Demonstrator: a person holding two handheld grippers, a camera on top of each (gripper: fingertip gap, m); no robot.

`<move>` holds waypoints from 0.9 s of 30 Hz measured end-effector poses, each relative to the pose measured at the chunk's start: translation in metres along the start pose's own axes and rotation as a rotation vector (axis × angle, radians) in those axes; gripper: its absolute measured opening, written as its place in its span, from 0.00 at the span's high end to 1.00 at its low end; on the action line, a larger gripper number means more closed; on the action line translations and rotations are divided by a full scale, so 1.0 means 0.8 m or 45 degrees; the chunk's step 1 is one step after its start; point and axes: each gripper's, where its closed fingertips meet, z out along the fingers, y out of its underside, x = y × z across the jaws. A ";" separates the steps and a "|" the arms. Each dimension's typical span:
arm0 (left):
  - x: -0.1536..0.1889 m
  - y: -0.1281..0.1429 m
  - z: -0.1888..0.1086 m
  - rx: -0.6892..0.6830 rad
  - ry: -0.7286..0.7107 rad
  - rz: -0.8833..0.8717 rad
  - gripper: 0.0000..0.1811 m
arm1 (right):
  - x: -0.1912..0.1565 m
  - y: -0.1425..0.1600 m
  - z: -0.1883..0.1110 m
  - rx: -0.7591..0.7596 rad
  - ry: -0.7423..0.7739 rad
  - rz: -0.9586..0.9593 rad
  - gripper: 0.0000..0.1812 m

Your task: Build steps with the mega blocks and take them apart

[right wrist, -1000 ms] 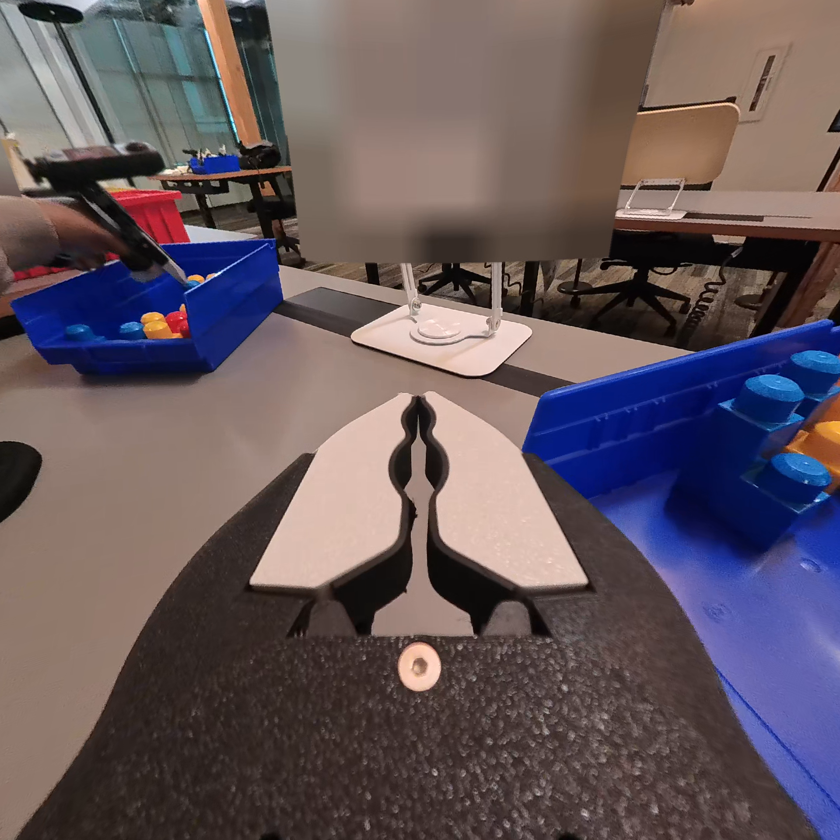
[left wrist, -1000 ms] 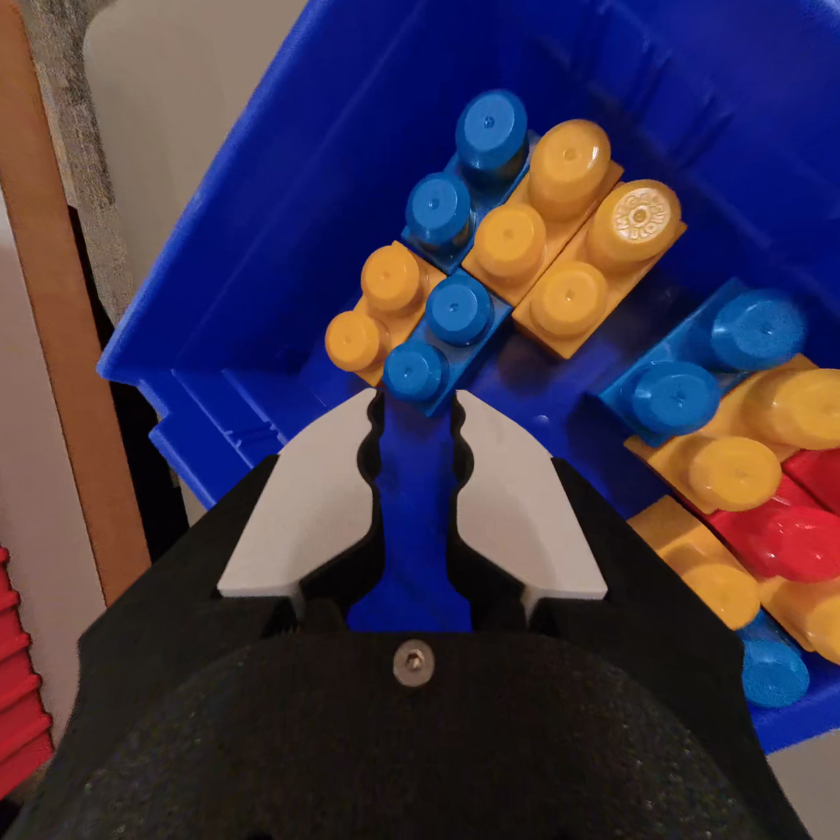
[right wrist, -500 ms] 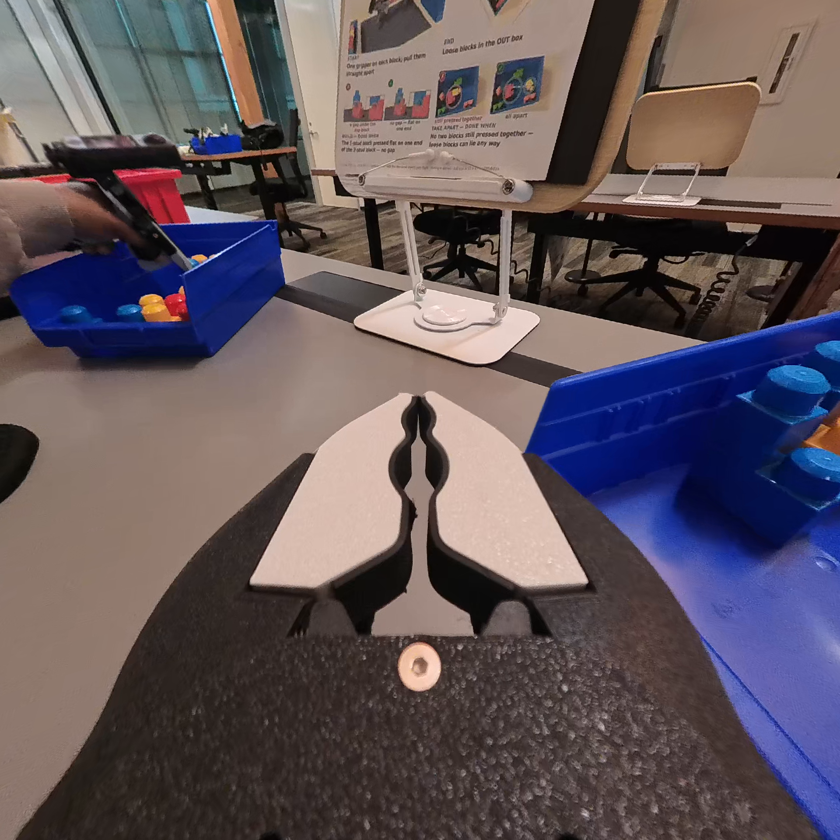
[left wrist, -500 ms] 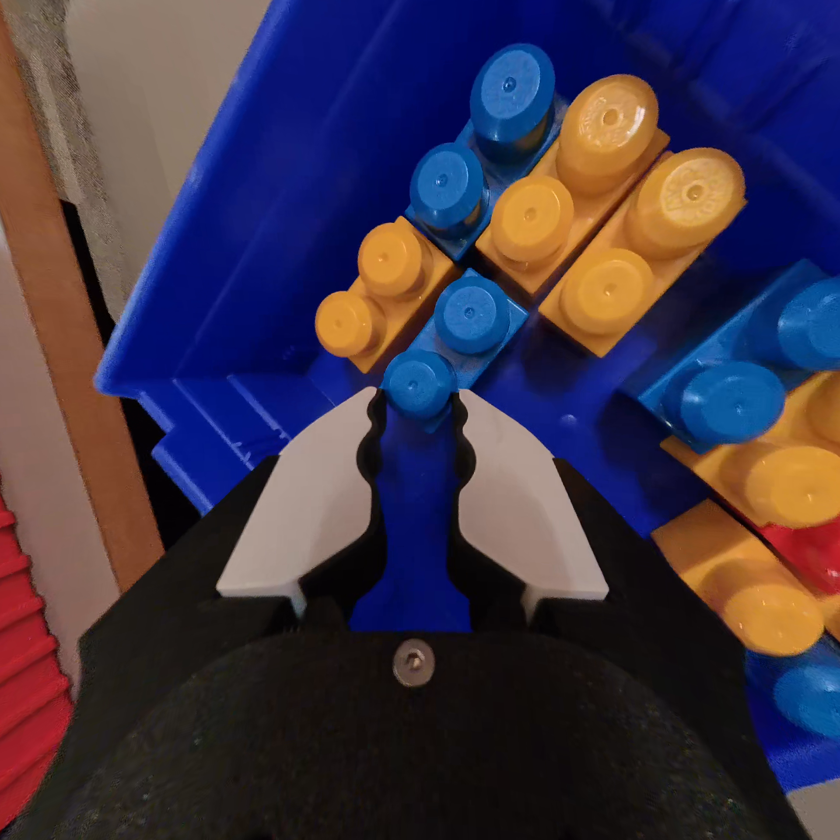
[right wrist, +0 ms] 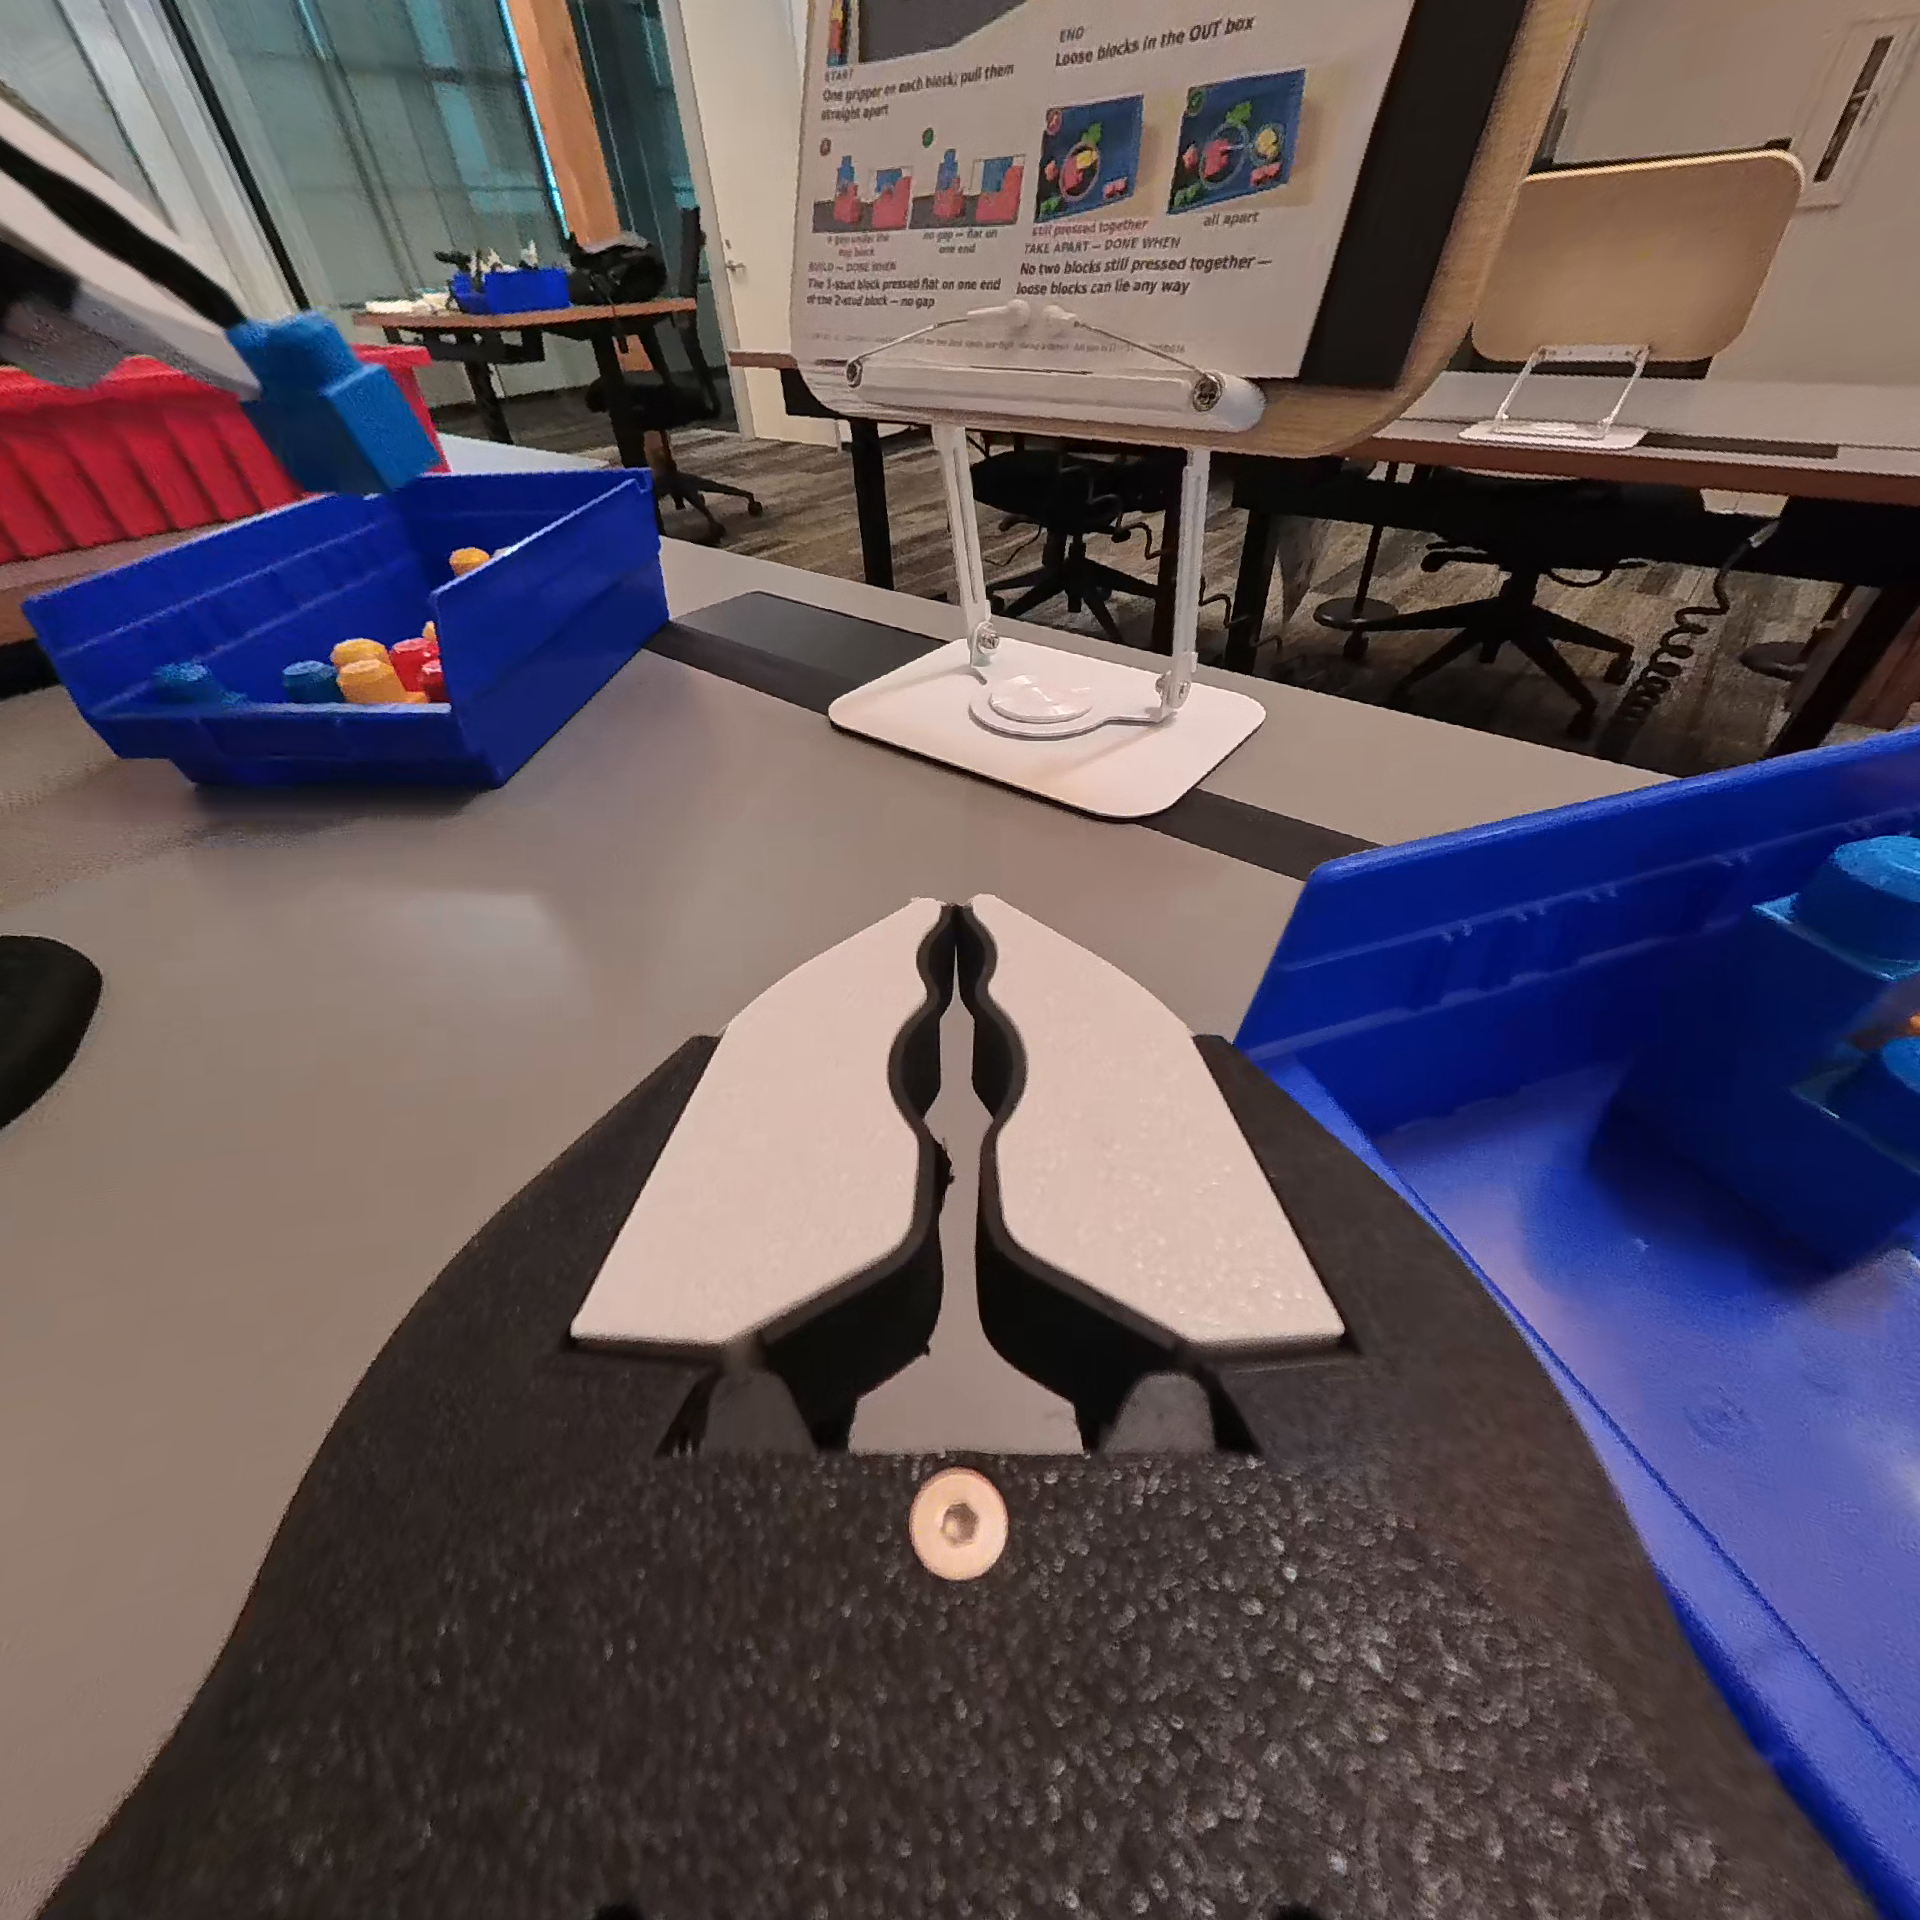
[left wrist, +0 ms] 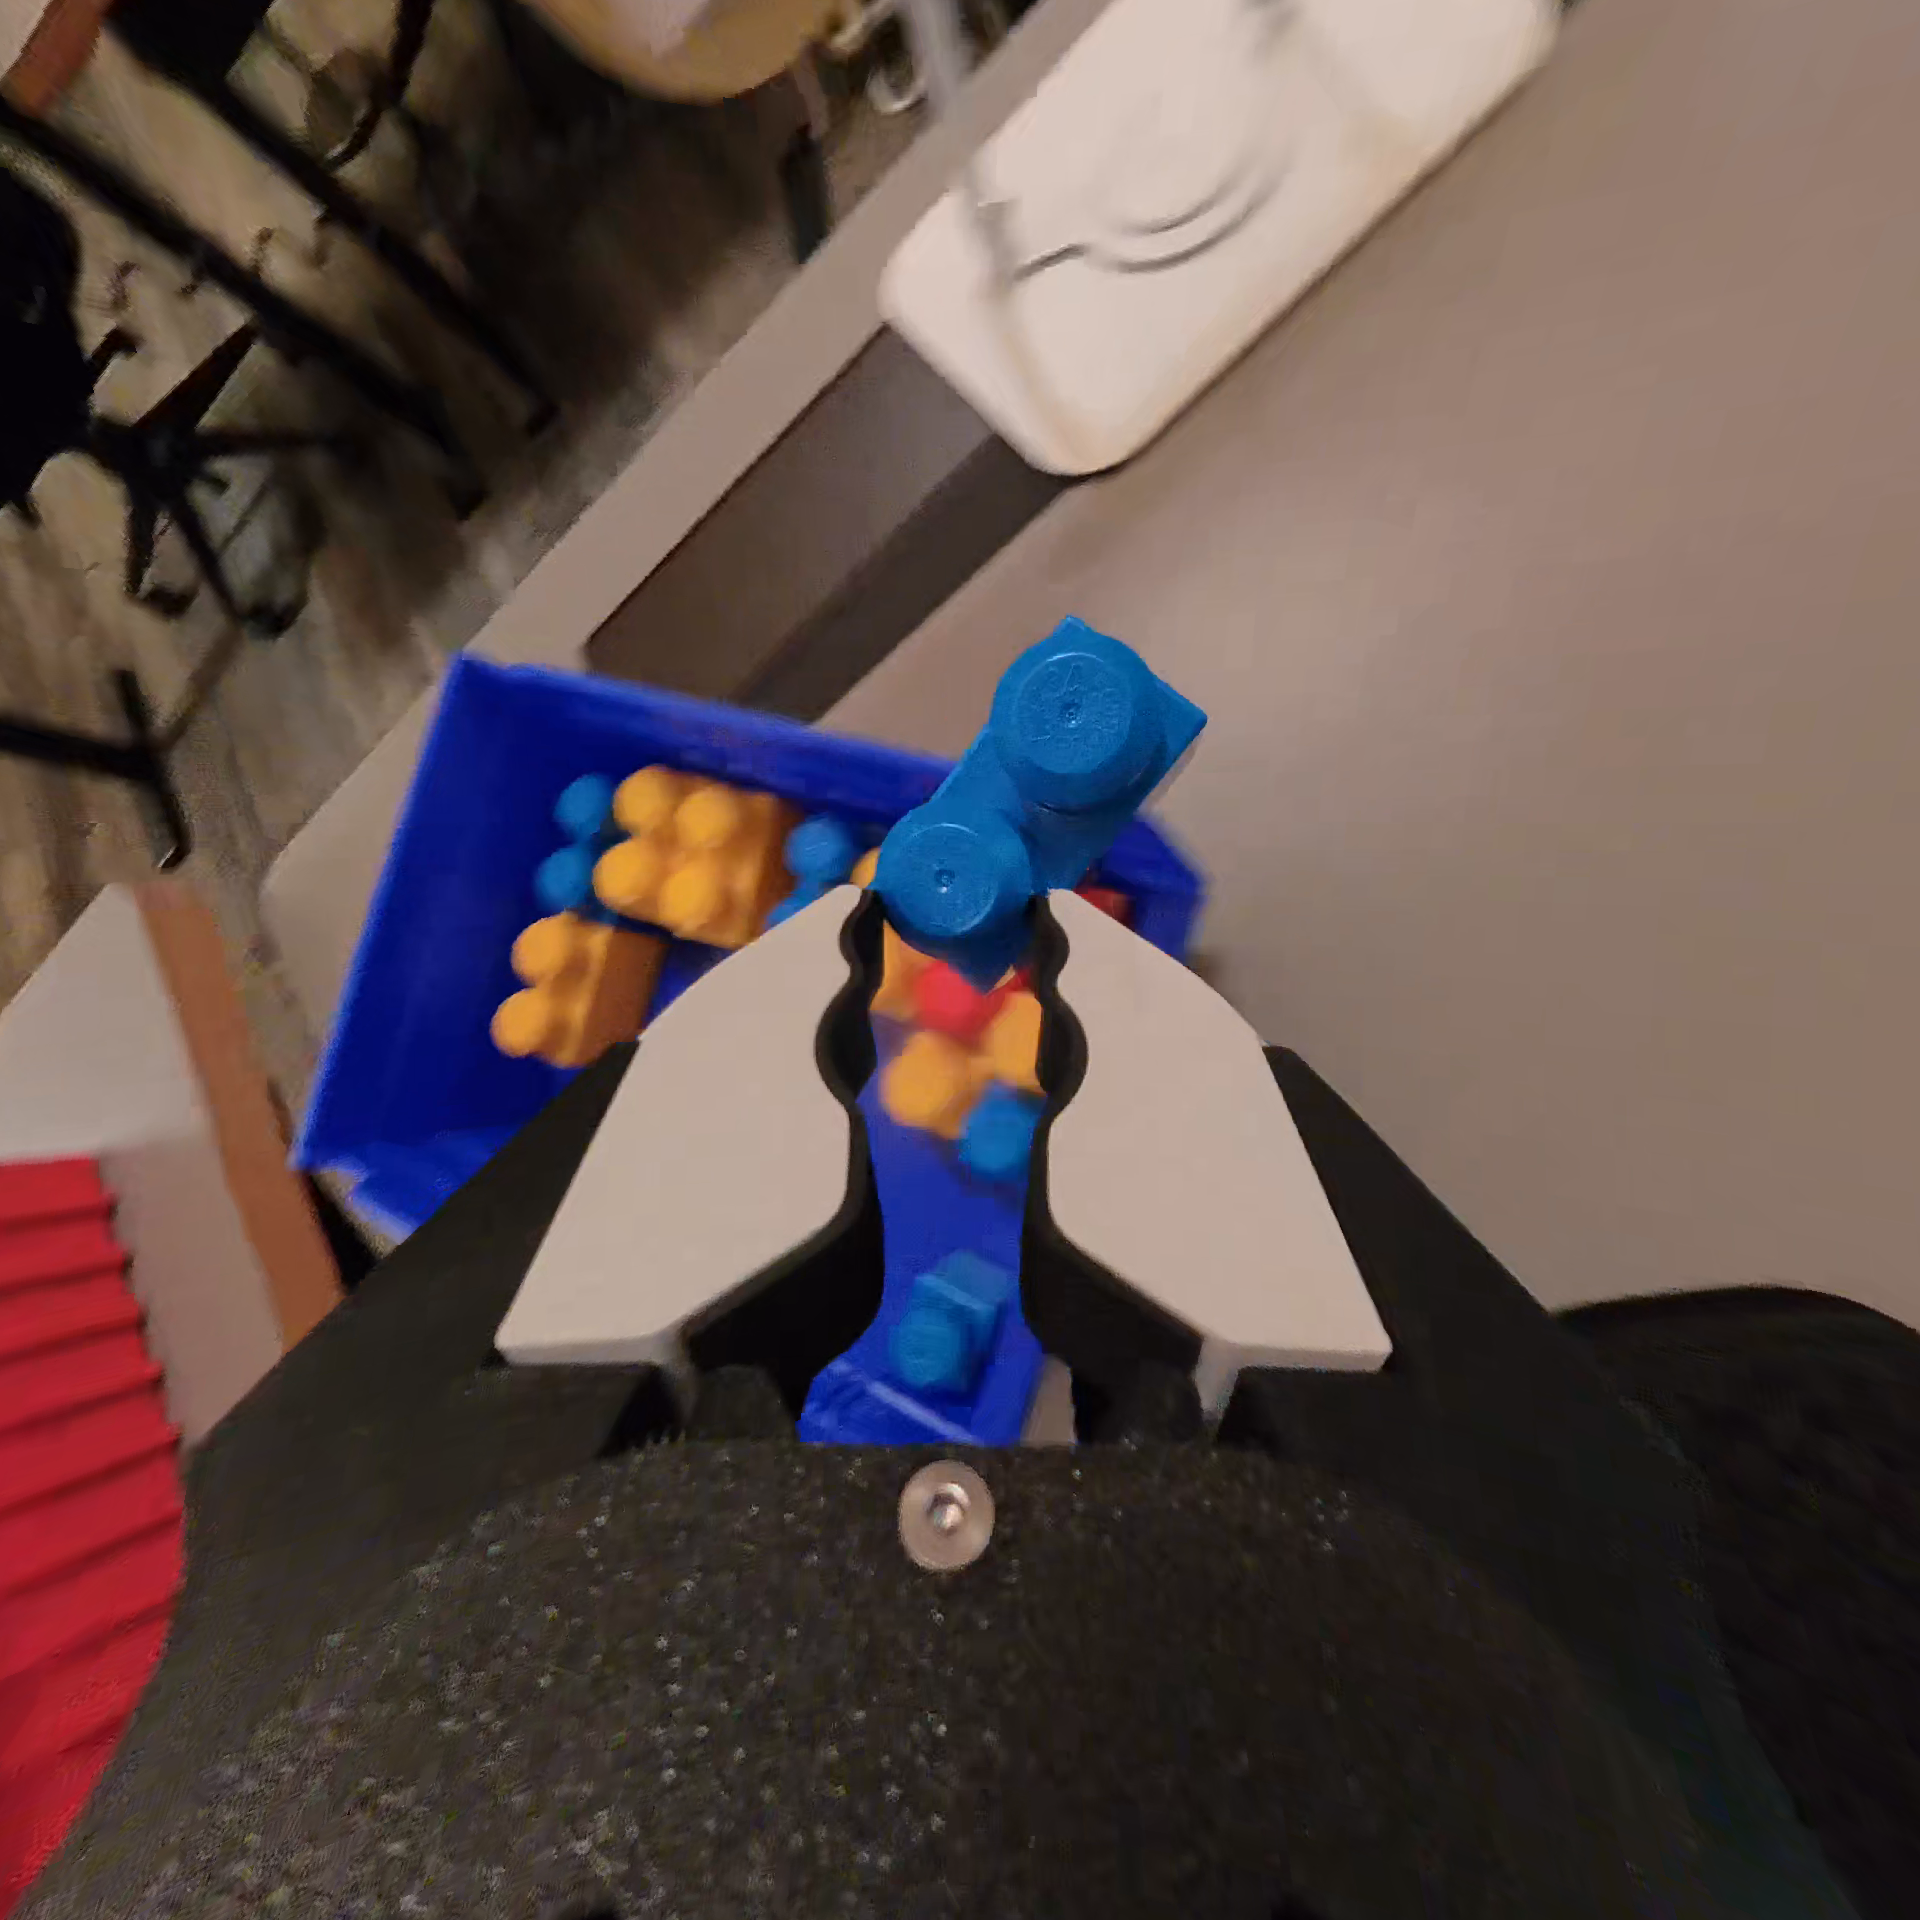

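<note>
My left gripper (left wrist: 951, 914) is shut on a blue two-stud block (left wrist: 1023, 805) by its near end and holds it in the air above the blue bin (left wrist: 416, 935). That bin holds several yellow, blue and red blocks (left wrist: 691, 852). In the right wrist view the same block (right wrist: 332, 410) hangs above the left bin (right wrist: 540, 644). My right gripper (right wrist: 956, 914) is shut and empty, low over the grey table (right wrist: 416, 987). Beside it on the right is a second blue bin (right wrist: 1558, 935) with a blue block (right wrist: 1787, 1070) in it.
A white stand (right wrist: 1049, 717) holding an instruction board (right wrist: 1049, 177) sits at the table's far edge. A red bin (right wrist: 125, 457) stands behind the left bin. A black round object (right wrist: 42, 1008) lies at the table's left. Office desks and chairs are beyond. It is some 25 centimeters from my left tips to the black round object (right wrist: 42, 1008). Look for it in the left wrist view (left wrist: 1726, 1326) too.
My left gripper closed on the blue two-stud block in the bin and lifted it well above the bin. My right gripper stayed shut and hardly moved.
</note>
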 end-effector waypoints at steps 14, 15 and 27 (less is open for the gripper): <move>0.363 -0.013 0.027 0.005 0.602 0.247 0.85 | 0.003 0.004 -0.002 -0.025 0.020 0.008 1.00; 0.381 -0.011 0.027 0.001 0.622 0.258 0.85 | 0.004 0.004 -0.003 -0.024 0.020 0.011 1.00; 0.448 -0.010 0.022 0.081 0.615 0.297 0.82 | 0.002 0.009 -0.002 -0.045 -0.003 0.024 1.00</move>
